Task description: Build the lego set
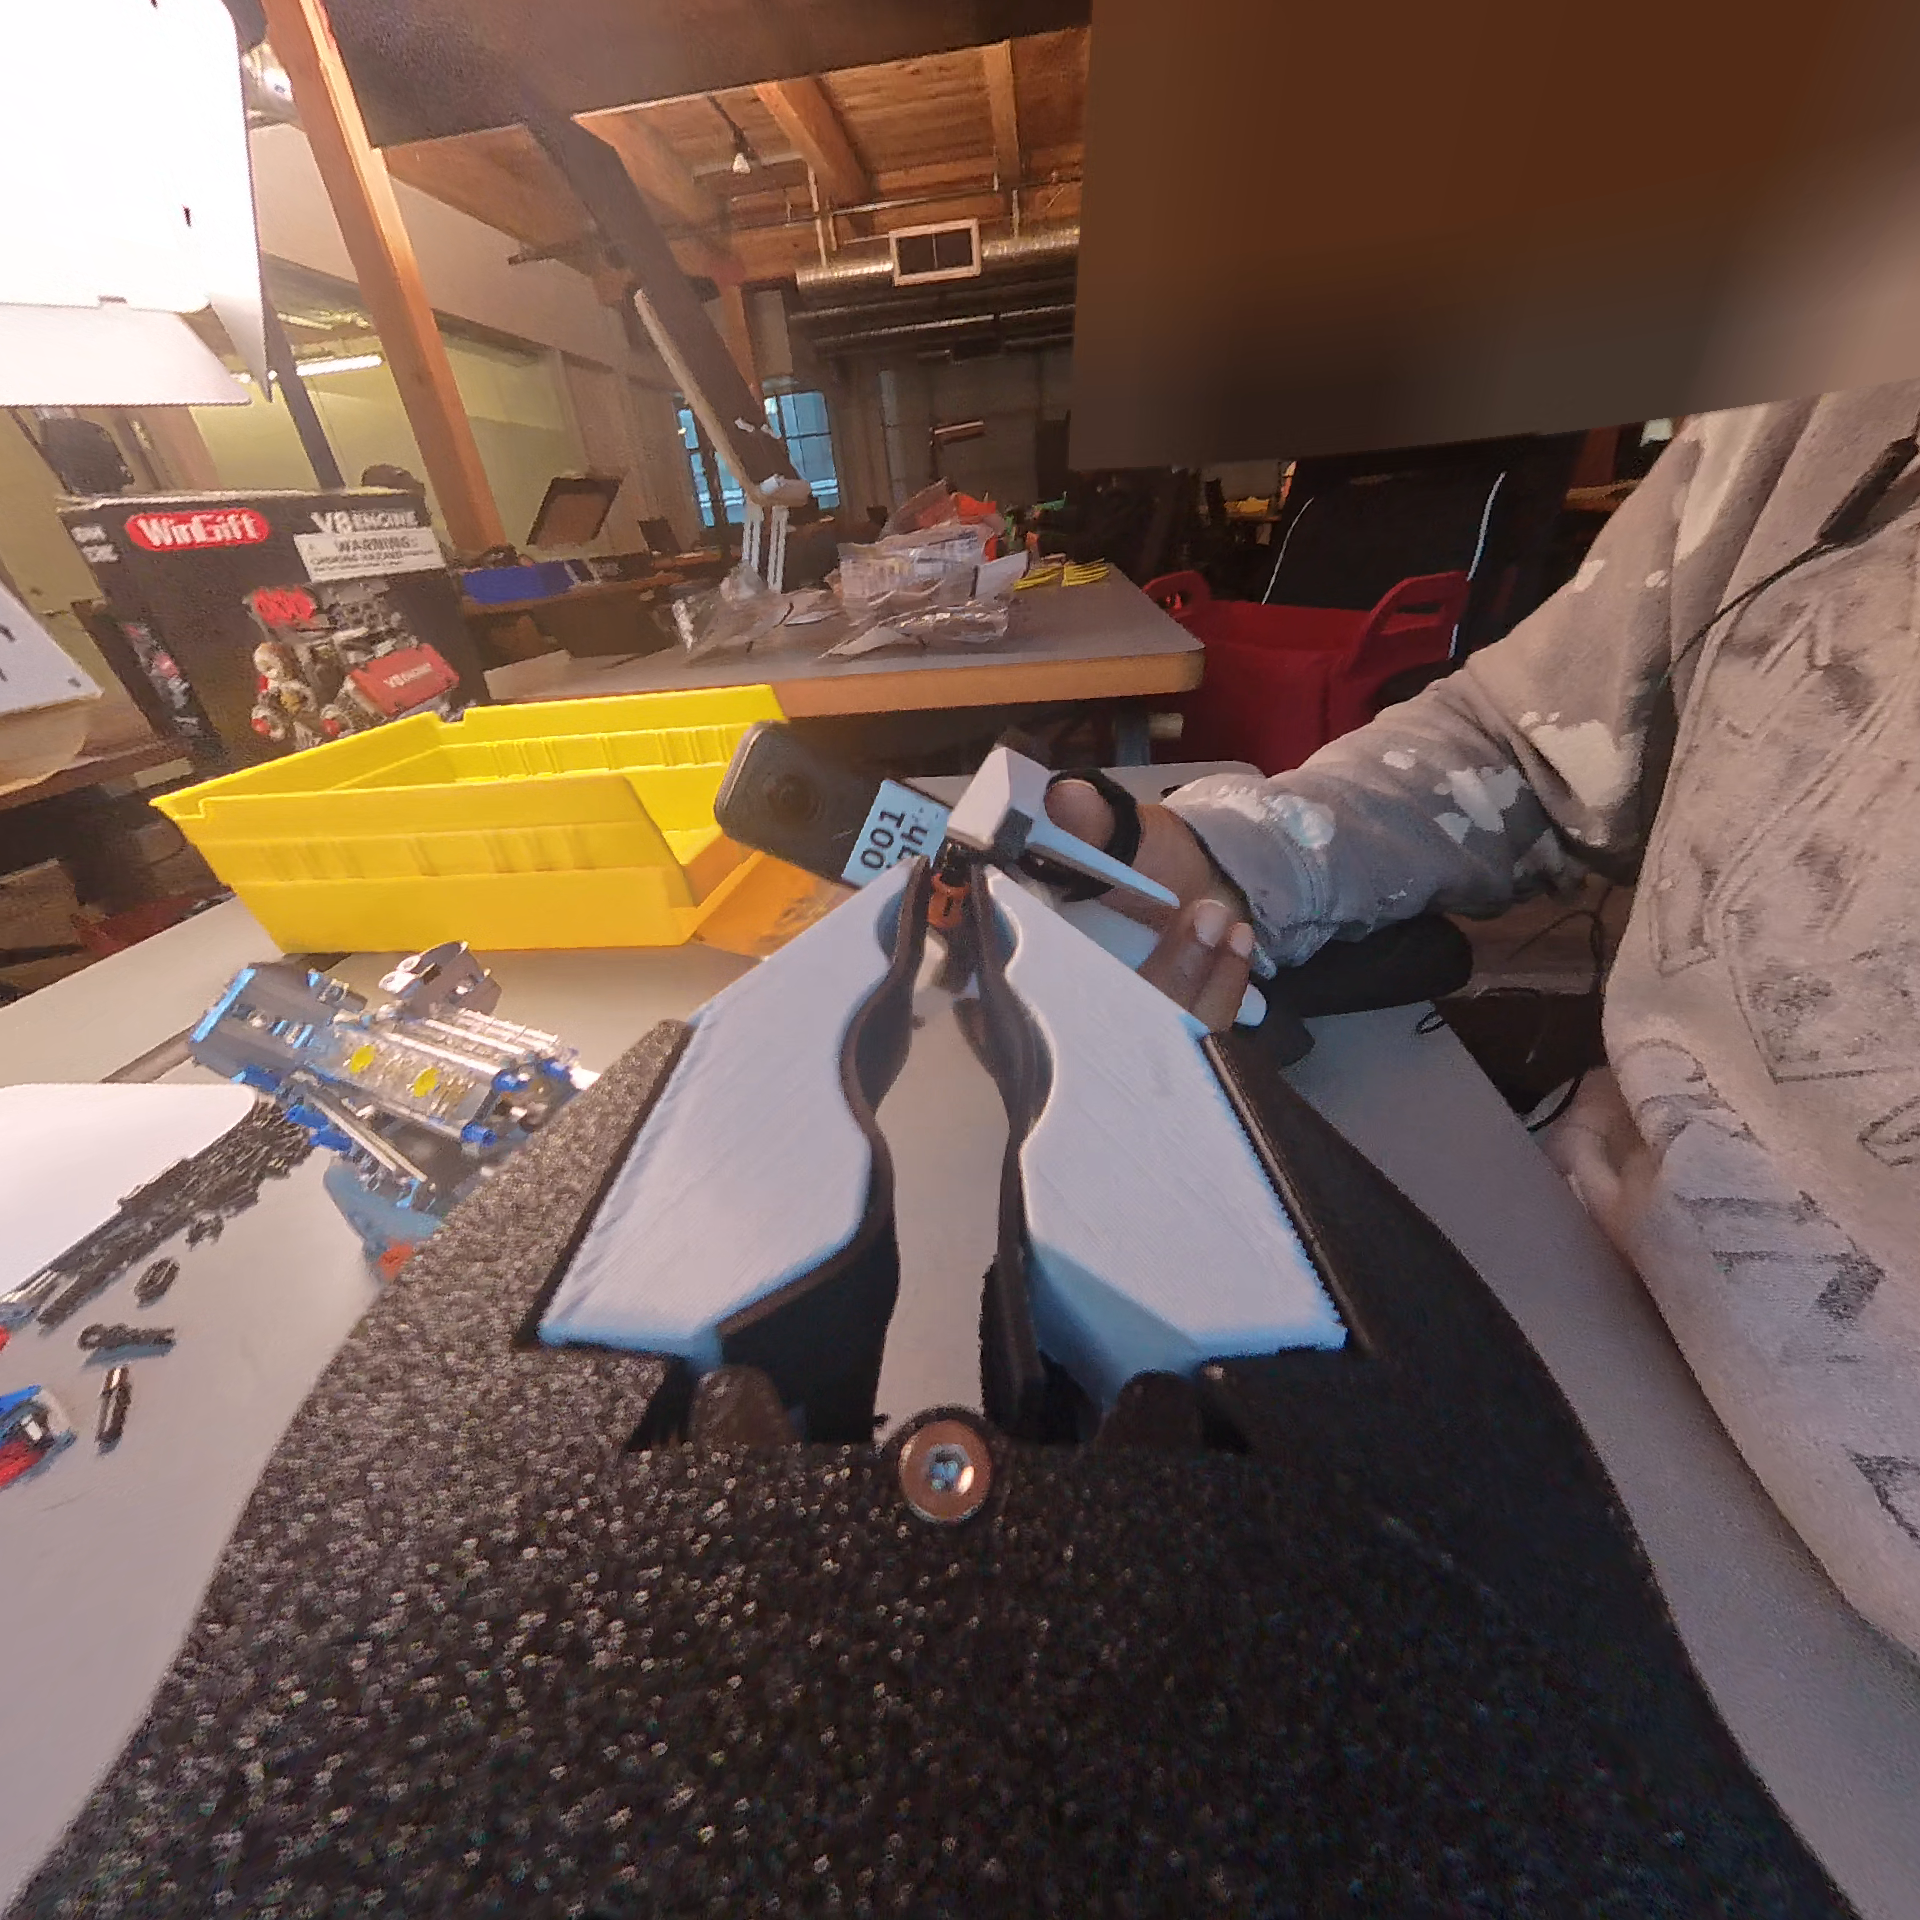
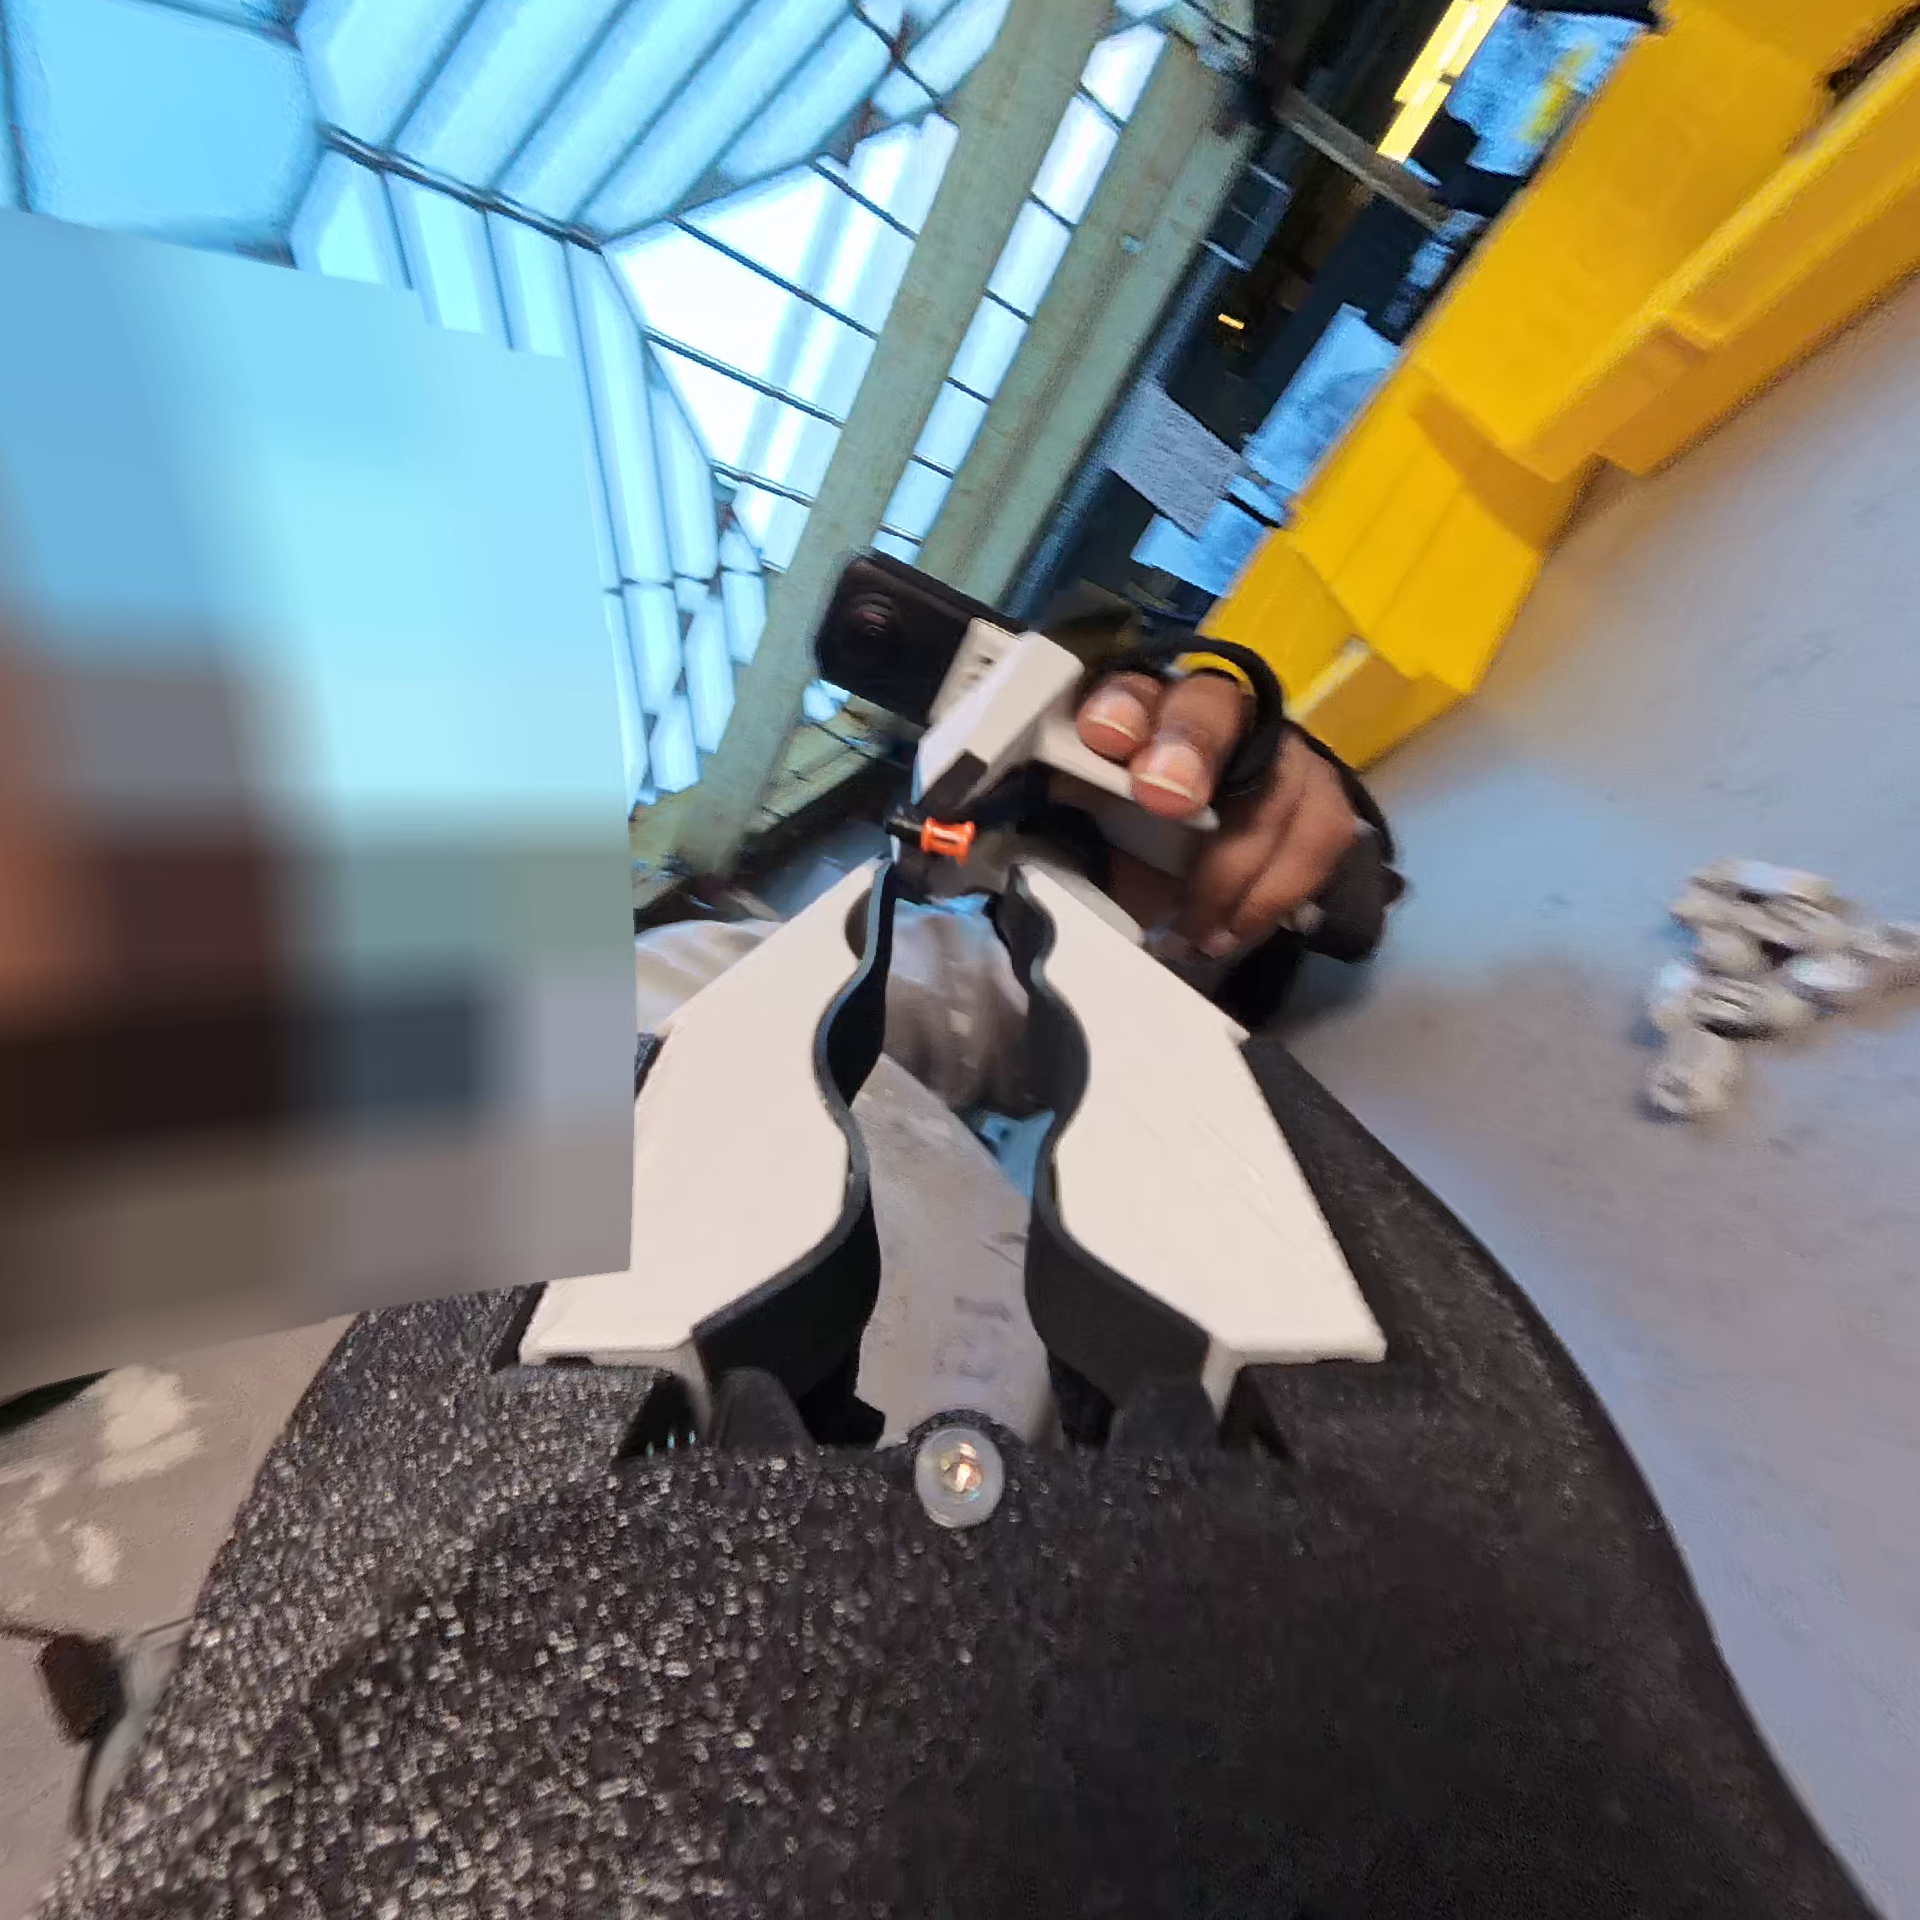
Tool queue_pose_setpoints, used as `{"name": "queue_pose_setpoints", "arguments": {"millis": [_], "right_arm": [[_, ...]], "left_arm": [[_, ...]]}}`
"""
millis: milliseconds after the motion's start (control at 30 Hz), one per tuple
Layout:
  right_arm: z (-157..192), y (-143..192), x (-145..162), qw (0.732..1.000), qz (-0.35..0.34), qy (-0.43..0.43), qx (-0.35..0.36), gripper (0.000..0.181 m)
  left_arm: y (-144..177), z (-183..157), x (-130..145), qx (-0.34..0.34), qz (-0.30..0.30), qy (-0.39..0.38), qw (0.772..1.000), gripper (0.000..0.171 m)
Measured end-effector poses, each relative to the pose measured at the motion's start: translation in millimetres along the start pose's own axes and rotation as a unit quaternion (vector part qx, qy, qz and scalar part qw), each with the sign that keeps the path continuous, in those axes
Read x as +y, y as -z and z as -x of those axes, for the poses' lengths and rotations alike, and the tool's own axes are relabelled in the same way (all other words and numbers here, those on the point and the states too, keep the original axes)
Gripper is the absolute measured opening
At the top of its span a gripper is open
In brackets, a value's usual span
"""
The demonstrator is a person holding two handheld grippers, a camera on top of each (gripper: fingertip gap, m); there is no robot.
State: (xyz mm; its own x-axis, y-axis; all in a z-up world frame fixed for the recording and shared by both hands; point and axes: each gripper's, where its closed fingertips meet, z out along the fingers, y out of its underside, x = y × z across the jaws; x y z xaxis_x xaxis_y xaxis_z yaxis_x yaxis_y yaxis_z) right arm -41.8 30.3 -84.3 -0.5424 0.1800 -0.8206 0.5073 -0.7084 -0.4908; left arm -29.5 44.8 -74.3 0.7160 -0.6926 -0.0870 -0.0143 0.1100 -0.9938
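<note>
My left gripper [image 1: 948,883] is shut on a small orange and black pin [image 1: 940,900], held in the air above the grey table [image 1: 623,987]. The right gripper [image 1: 997,821], held by a hand [image 1: 1195,935], meets it tip to tip from the far side. In the right wrist view my right gripper [image 2: 948,878] has its jaws nearly closed on a small black part [image 2: 940,883] that touches the orange pin [image 2: 940,836]. The left gripper [image 2: 997,707] and its hand [image 2: 1226,810] are just beyond. How the two parts join is hidden.
A yellow bin [image 1: 468,831] stands on the table behind, also in the right wrist view [image 2: 1507,468]. A blue and clear brick-built engine model [image 1: 395,1039] lies at left, with loose small black parts [image 1: 125,1247] on a white sheet. A printed box [image 1: 260,613] stands far left.
</note>
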Motion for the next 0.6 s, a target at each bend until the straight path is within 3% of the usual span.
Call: {"name": "queue_pose_setpoints", "arguments": {"millis": [33,133,200,267,433,600], "right_arm": [[-9,5,0,0.999,0.013,0.019,0.039,0.022],[-26,26,-8,0.976,0.05,0.137,0.159,0.025],[-33,38,-12,0.94,0.09,0.234,0.233,0.025],[-34,40,-9,0.91,0.127,0.297,0.261,0.022],[-55,44,9,0.862,0.213,0.326,0.324,0.015],[-71,57,5,0.843,0.216,0.303,0.389,0.012]], "left_arm": [[0,6,6,-0.015,0.02,0.003,1.0,0.005],[-2,16,39,-0.028,0.117,0.068,0.99,0.005],[-3,15,65,-0.026,0.179,0.113,0.977,0.005],[-5,9,88,-0.015,0.238,0.132,0.962,0.005],[-11,7,111,-0.044,0.314,0.066,0.946,0.005],[-11,20,109,-0.098,0.318,-0.012,0.943,0.005]]}}
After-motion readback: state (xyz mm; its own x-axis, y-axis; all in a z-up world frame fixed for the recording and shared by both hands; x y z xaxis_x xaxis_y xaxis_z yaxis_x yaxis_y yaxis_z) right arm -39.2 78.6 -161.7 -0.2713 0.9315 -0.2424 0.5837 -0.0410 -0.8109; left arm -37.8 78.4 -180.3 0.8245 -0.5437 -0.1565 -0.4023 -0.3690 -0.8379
